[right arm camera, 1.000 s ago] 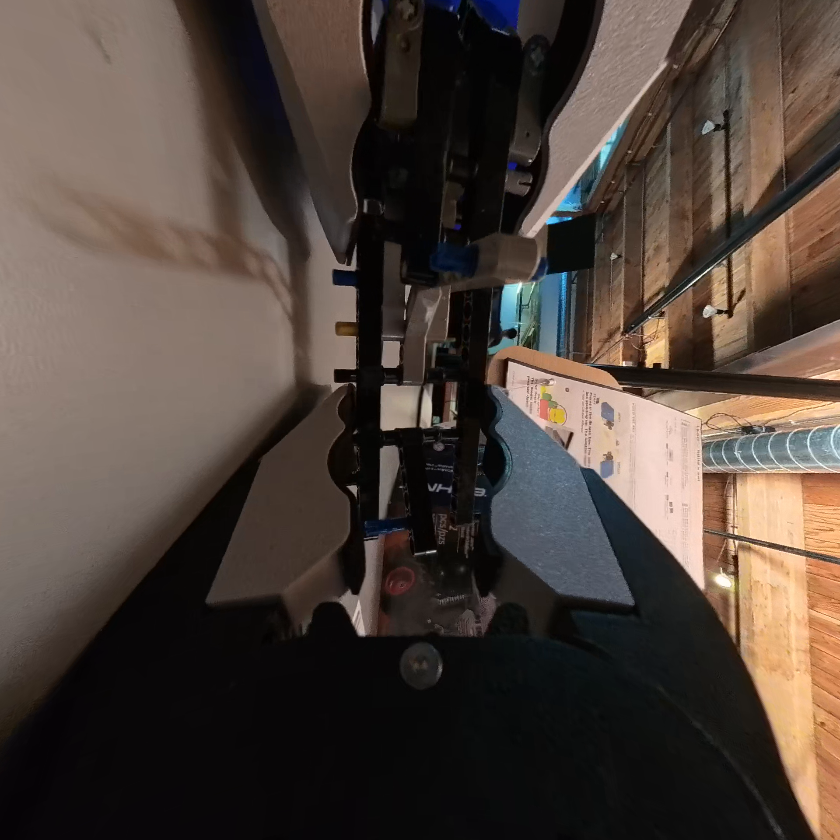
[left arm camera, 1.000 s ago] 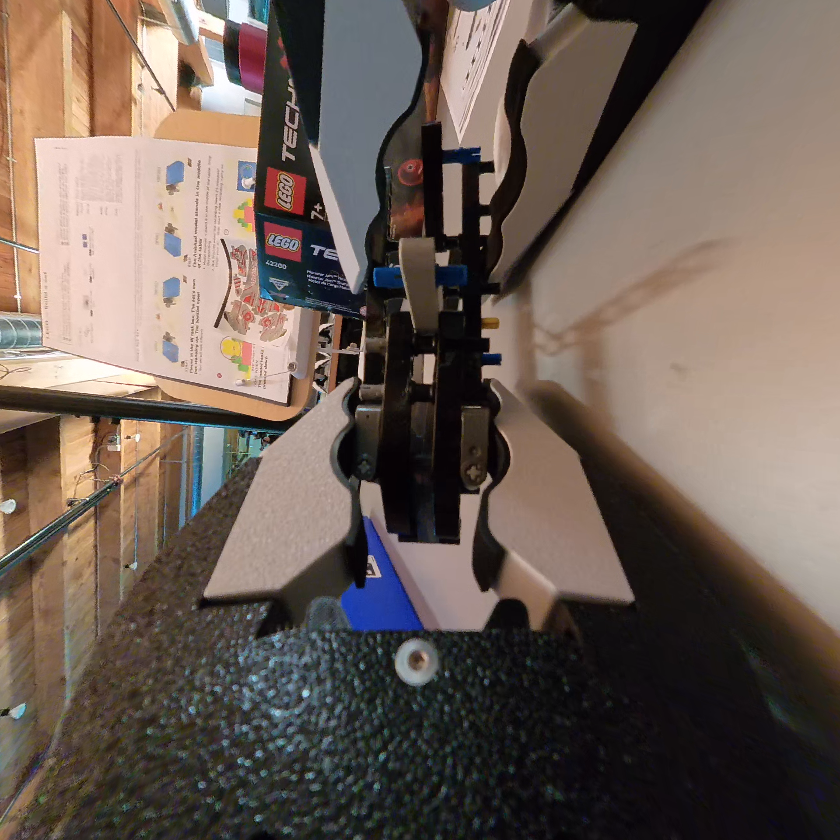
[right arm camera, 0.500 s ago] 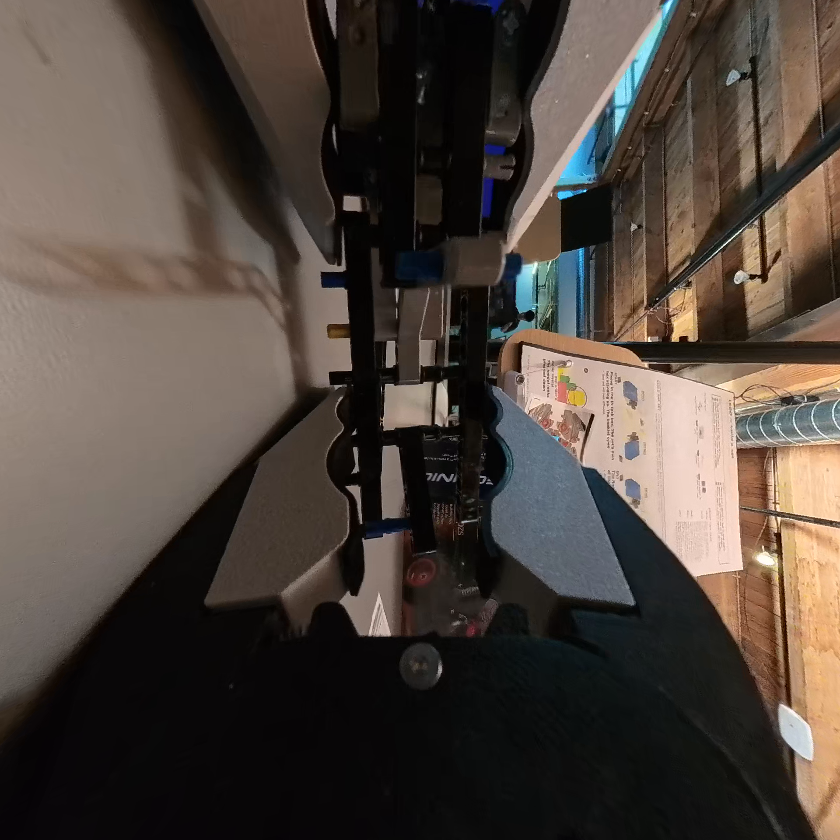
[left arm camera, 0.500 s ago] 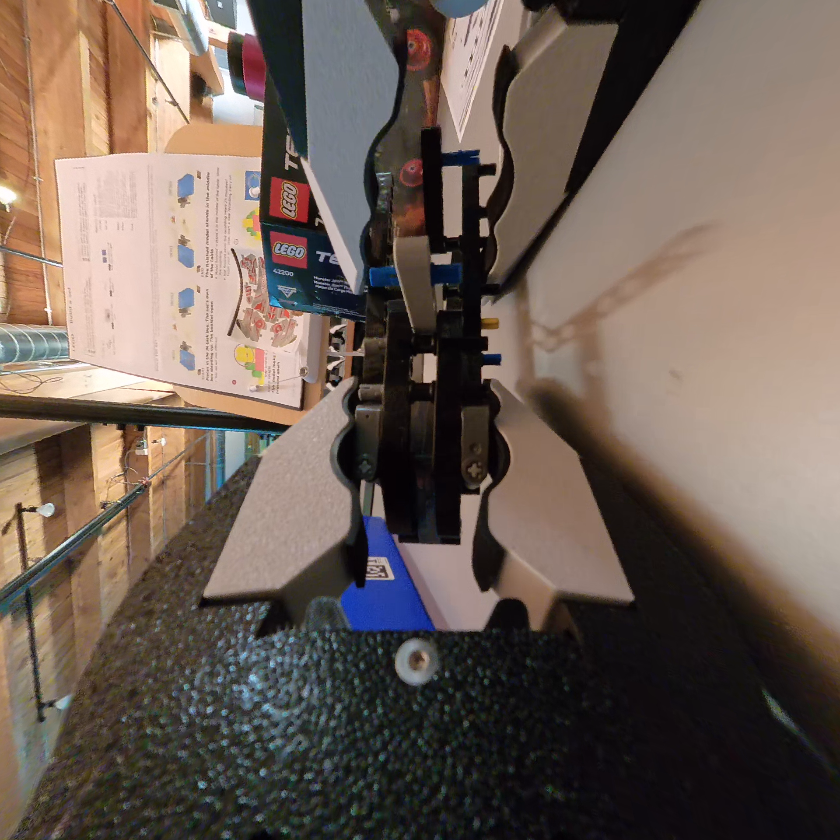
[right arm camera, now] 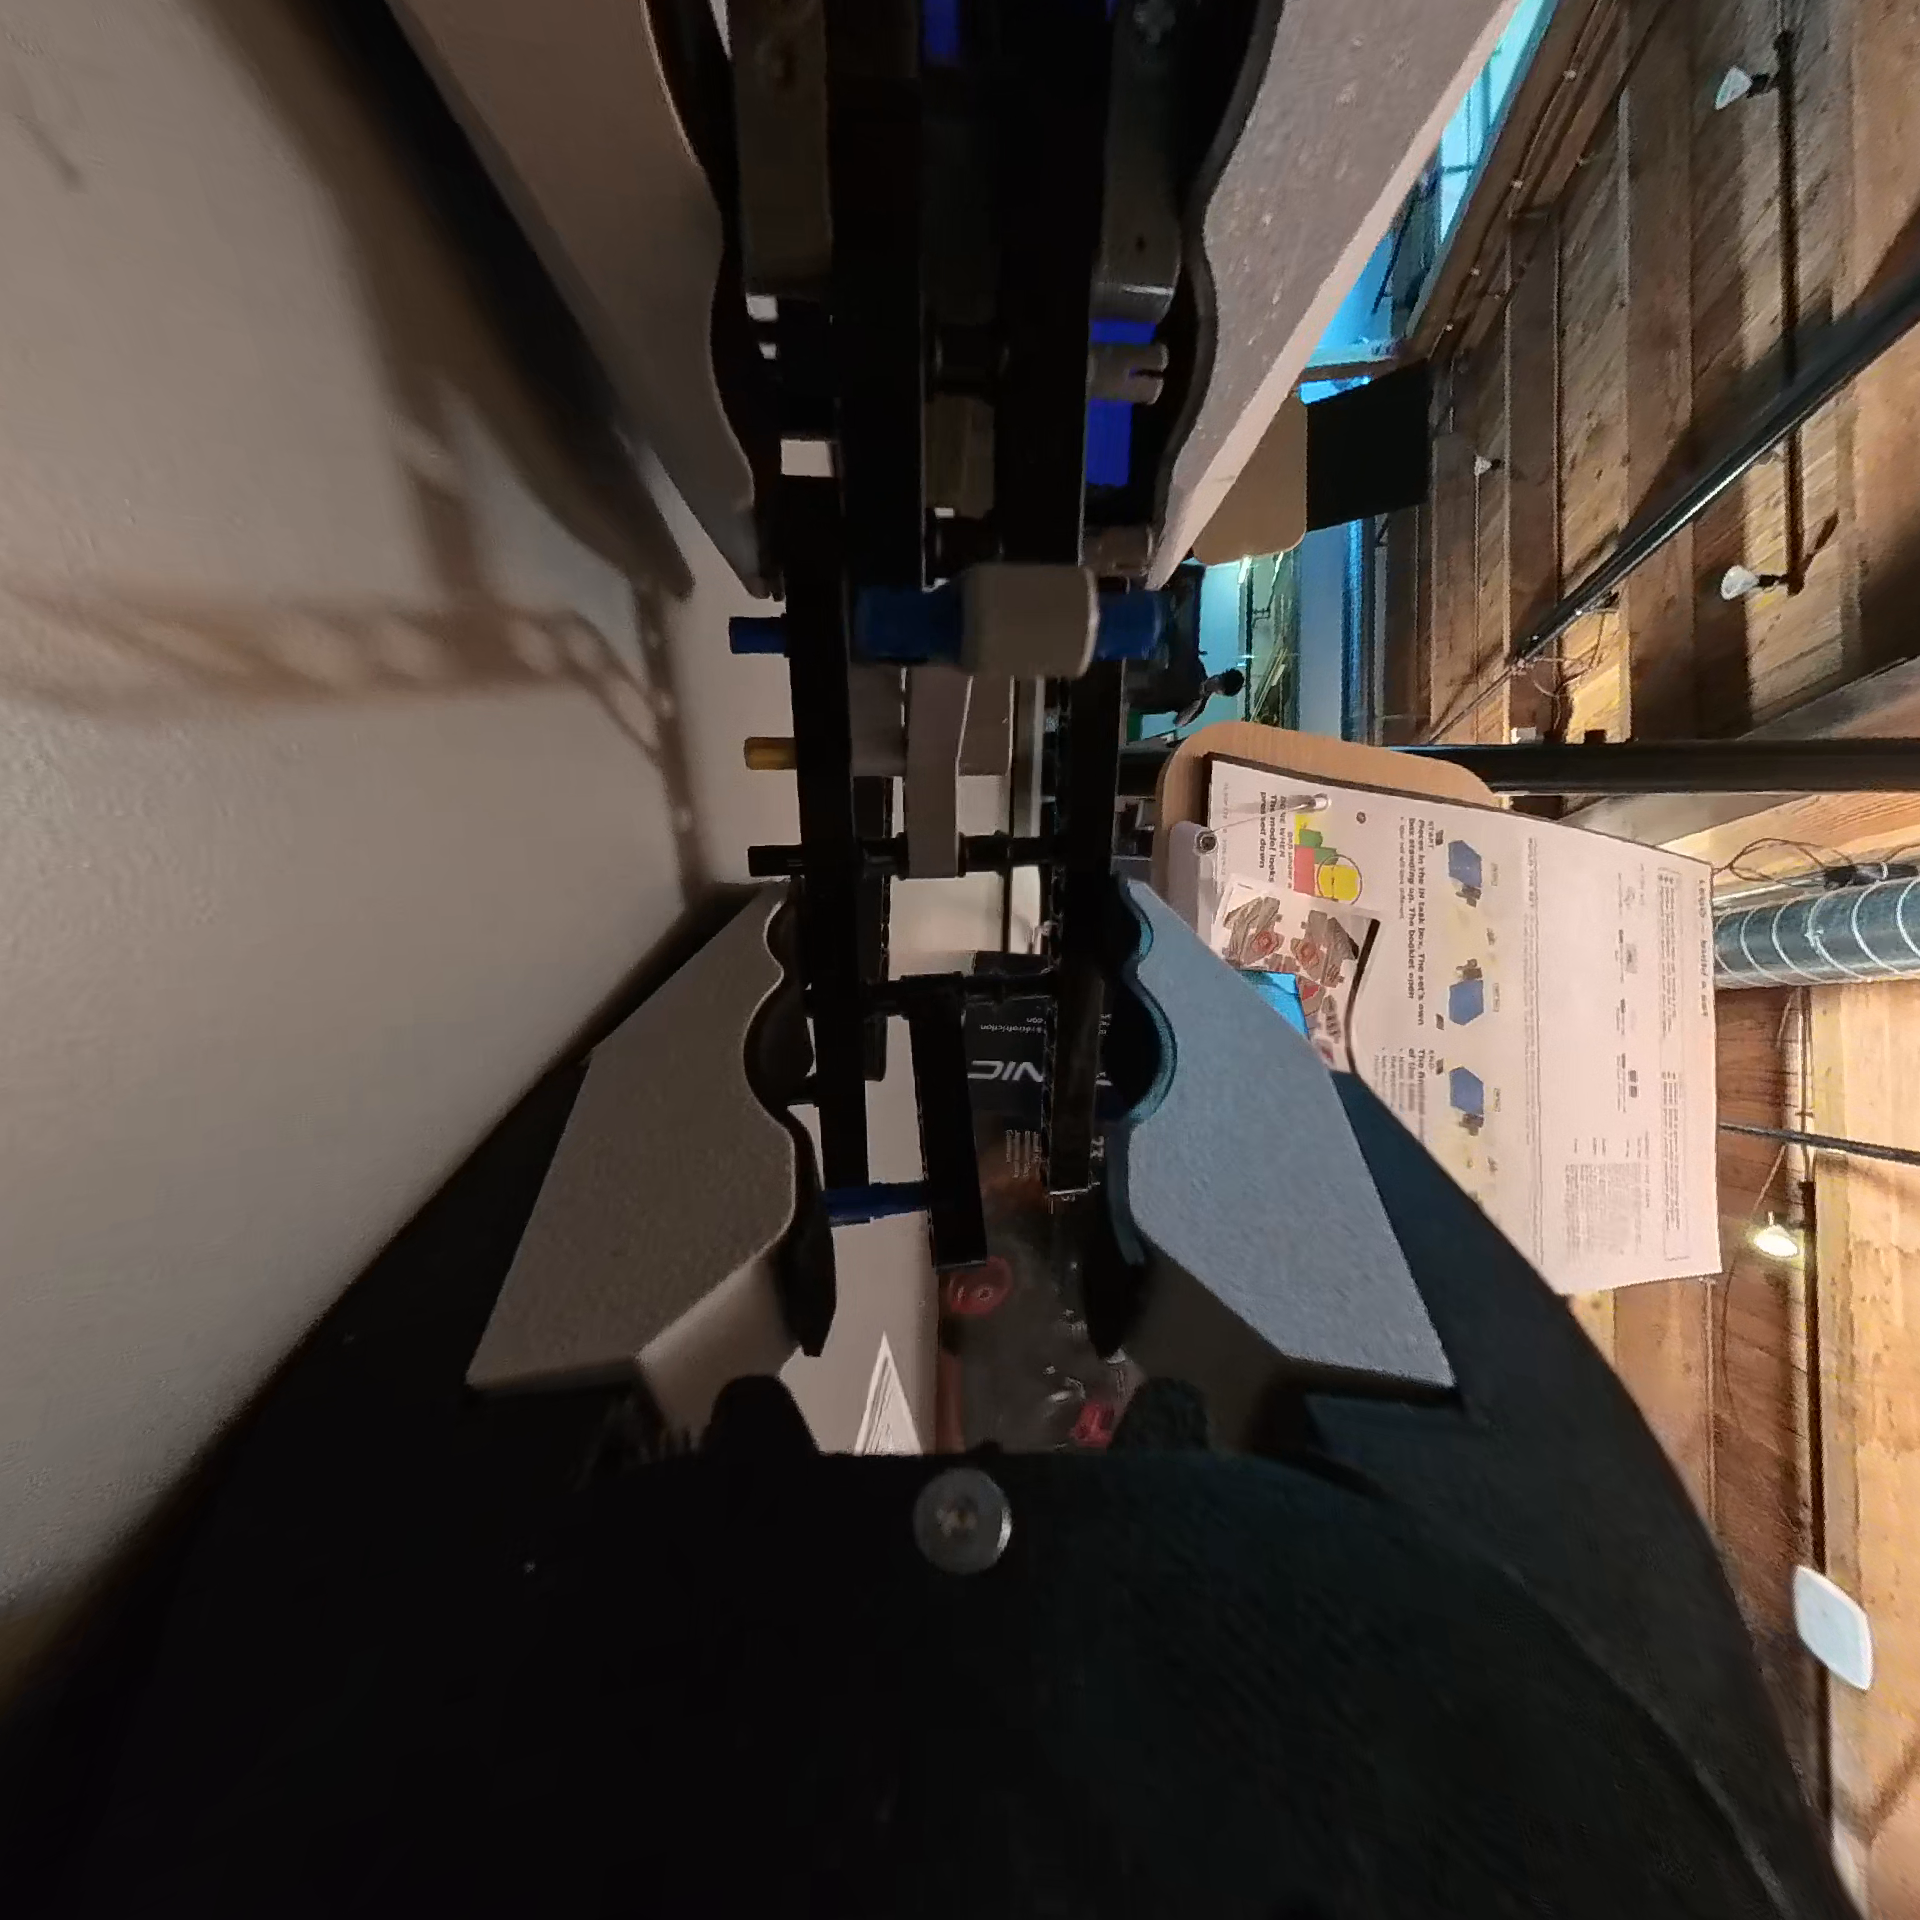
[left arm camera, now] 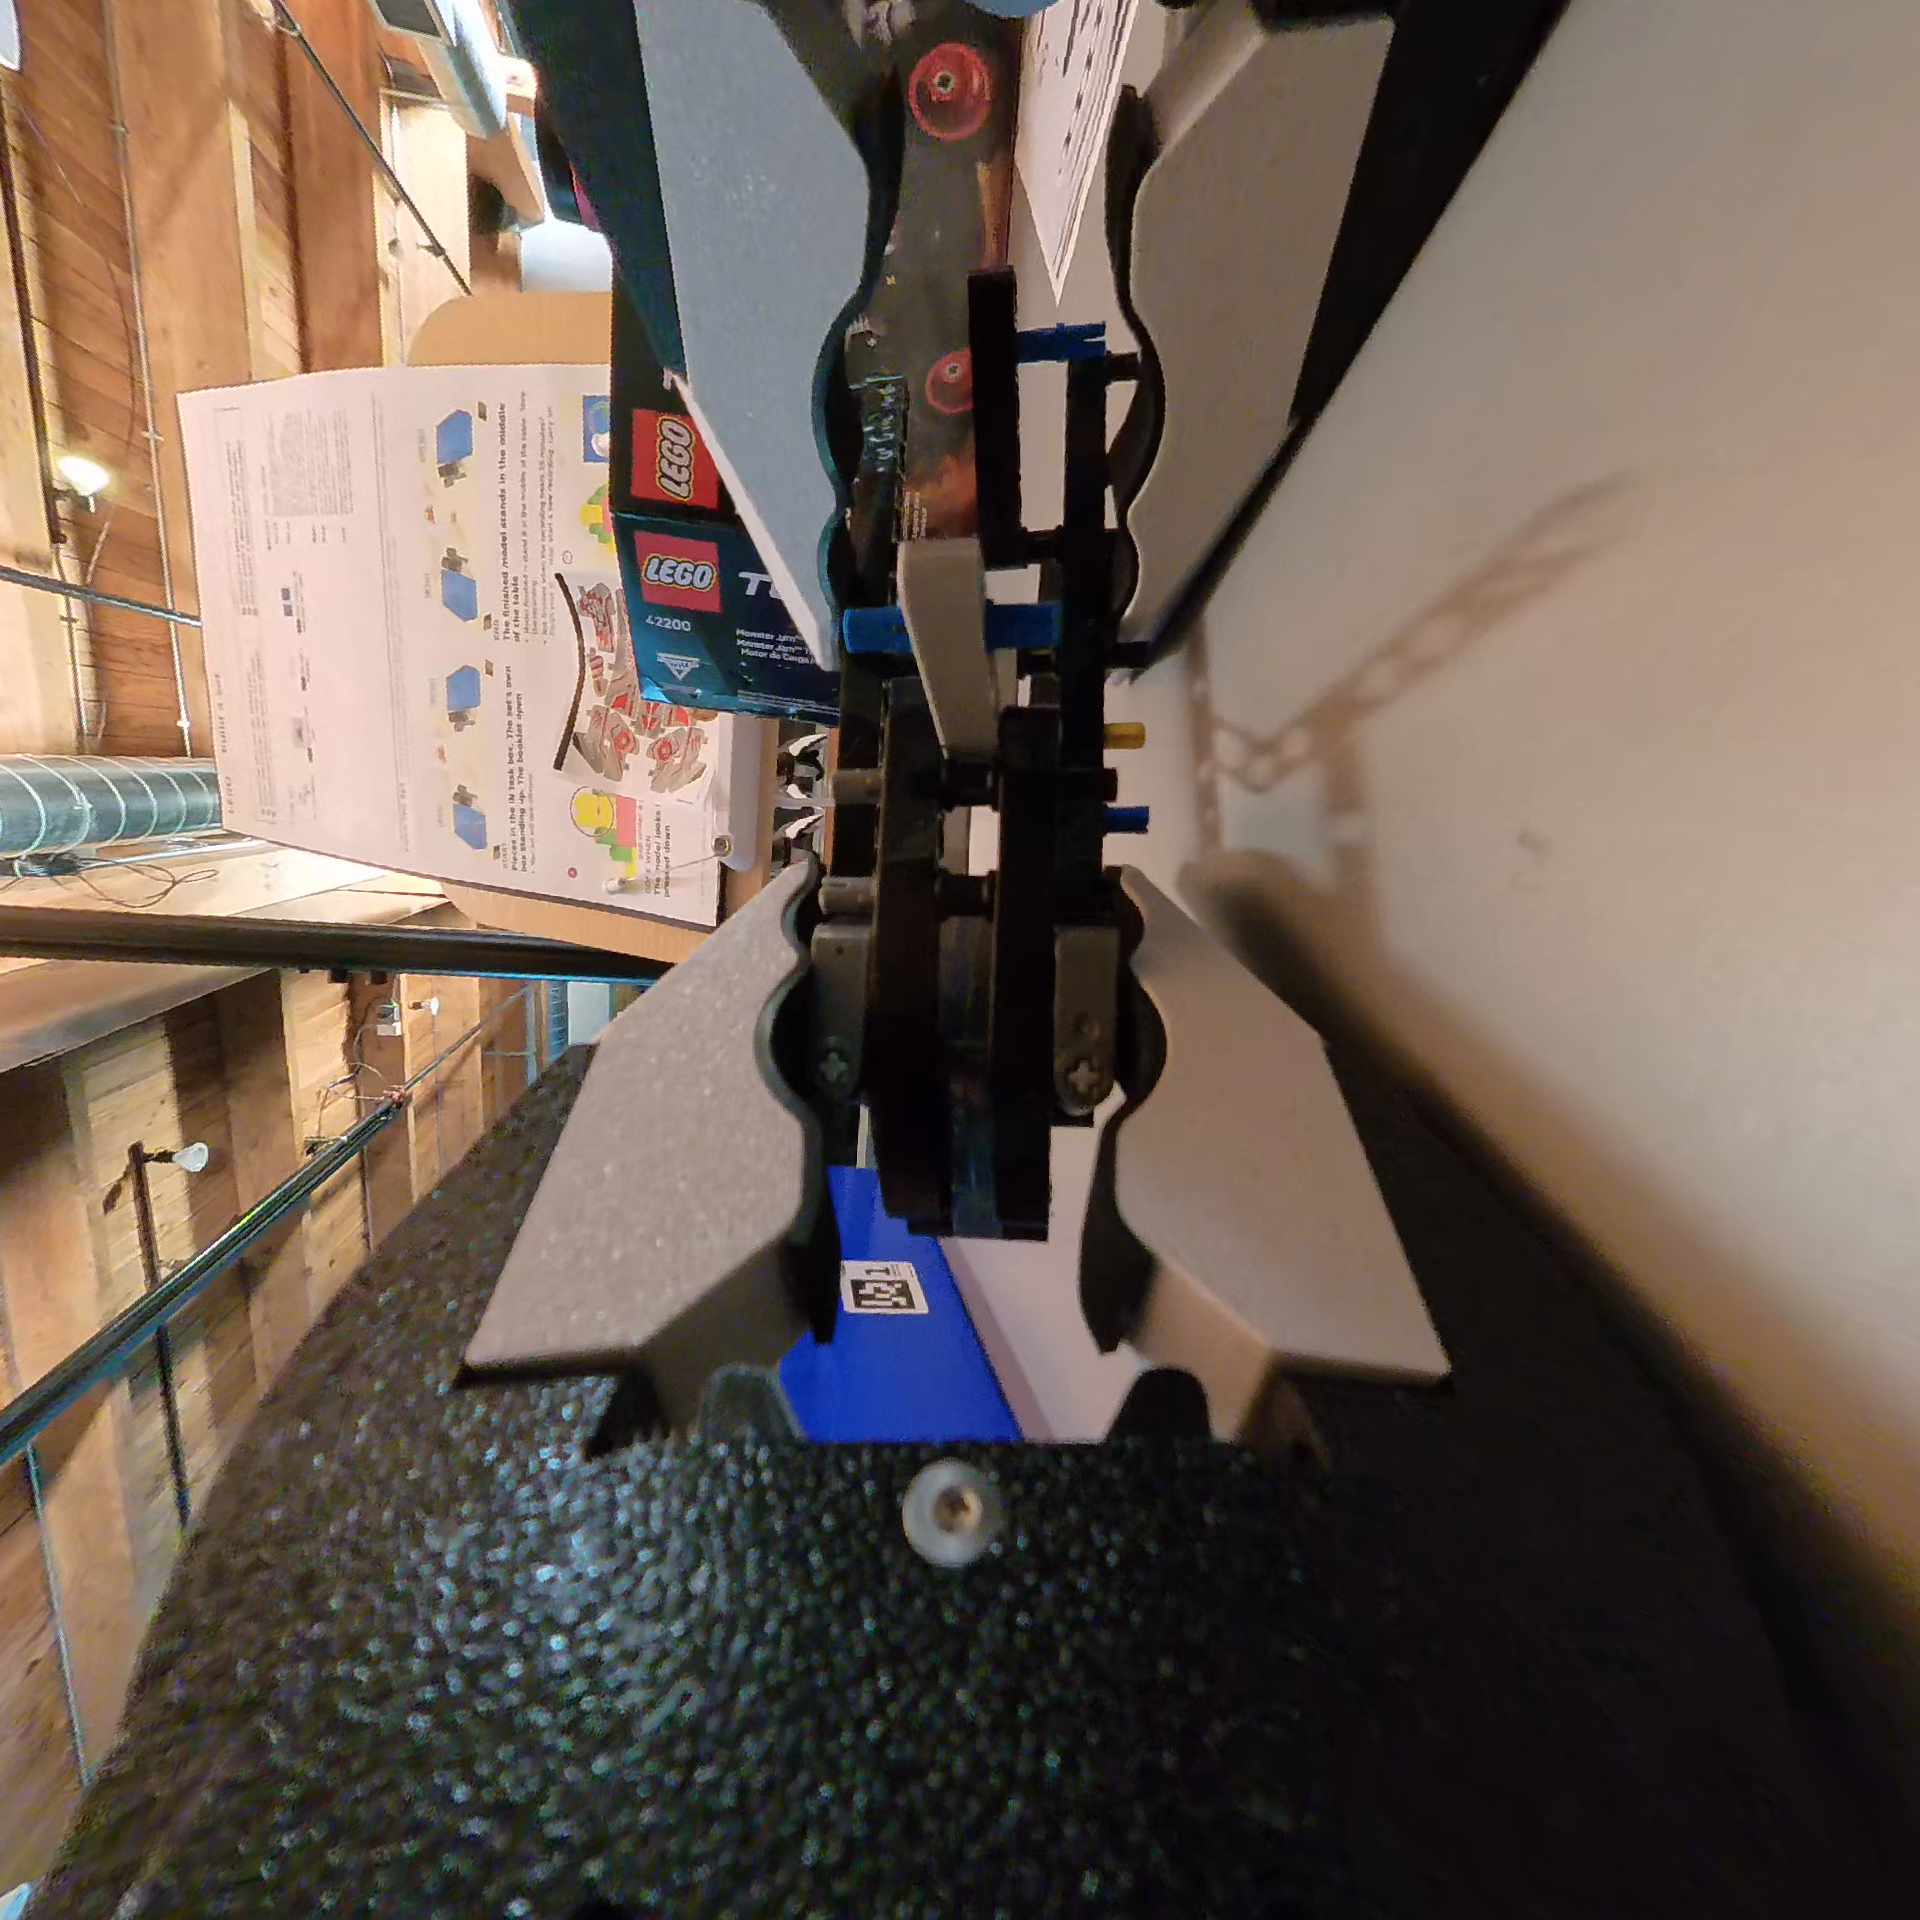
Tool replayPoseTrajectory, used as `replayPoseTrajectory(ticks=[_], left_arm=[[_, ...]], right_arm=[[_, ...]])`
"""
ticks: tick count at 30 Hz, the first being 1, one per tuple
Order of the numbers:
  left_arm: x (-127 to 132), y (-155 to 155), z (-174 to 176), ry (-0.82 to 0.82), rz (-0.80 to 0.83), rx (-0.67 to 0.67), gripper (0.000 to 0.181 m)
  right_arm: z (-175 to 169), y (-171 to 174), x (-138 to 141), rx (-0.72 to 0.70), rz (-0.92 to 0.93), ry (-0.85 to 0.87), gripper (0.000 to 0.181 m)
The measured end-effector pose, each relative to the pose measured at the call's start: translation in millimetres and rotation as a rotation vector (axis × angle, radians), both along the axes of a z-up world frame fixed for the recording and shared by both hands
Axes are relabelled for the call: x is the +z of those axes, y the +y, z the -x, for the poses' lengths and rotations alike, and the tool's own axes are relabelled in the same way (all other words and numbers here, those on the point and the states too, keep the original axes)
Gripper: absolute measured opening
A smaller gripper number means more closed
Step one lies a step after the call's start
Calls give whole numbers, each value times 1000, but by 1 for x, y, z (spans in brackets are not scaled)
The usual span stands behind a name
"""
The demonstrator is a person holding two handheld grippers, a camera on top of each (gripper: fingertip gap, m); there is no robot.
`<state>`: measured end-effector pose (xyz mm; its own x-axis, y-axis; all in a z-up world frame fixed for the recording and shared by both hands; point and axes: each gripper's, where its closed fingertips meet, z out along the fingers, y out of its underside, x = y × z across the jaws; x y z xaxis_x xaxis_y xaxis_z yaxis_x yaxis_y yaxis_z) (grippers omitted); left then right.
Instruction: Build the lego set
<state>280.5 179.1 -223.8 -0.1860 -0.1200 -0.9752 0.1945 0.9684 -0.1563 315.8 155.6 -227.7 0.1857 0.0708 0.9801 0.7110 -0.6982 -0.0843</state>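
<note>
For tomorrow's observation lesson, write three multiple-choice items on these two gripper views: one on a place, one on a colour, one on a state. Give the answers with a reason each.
1. Where is the black lego frame?
A. flat on the table
B. held between the two grippers
C. inside the box

2. What colour is the pin through the grey piece?
A. blue
B. green
C. white

3. How does the left gripper stand?
A. wide open, empty
B. shut on the frame
C. out of sight

Answers:
1 B: the left gripper clamps one end and the right gripper the other, with the table off to one side.
2 A: the pin shows blue on both sides of the grey piece.
3 B: its grey fingers press on both sides of the frame.
</note>
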Motion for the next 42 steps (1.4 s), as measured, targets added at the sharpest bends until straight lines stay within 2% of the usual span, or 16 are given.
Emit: replayPoseTrajectory(ticks=[2, 14, 19, 24, 34, 40, 42], left_arm=[[0, 0, 0, 3, 7, -1, 51], [-4, 4, -6, 43, 73, 13, 51], [-1, 10, -8, 61, 168, 43, 61], [-2, 3, -4, 57, 128, 1, 51], [-2, 4, -4, 70, 81, 0, 51], [0, 5, -8, 74, 98, 11, 51], [-2, 4, -7, 99, 134, 0, 51]], right_arm=[[1, -1, -2, -4, -1, 17, 50], [-2, -4, -2, -21, 11, 12, 50], [-4, -6, -2, -23, 11, 16, 51], [-3, -8, -2, -7, 16, -2, 50], [-4, -12, -4, -13, 26, 0, 50], [-8, -15, -5, -17, 9, 49, 50], [-7, -16, -4, 9, 21, 15, 50]])
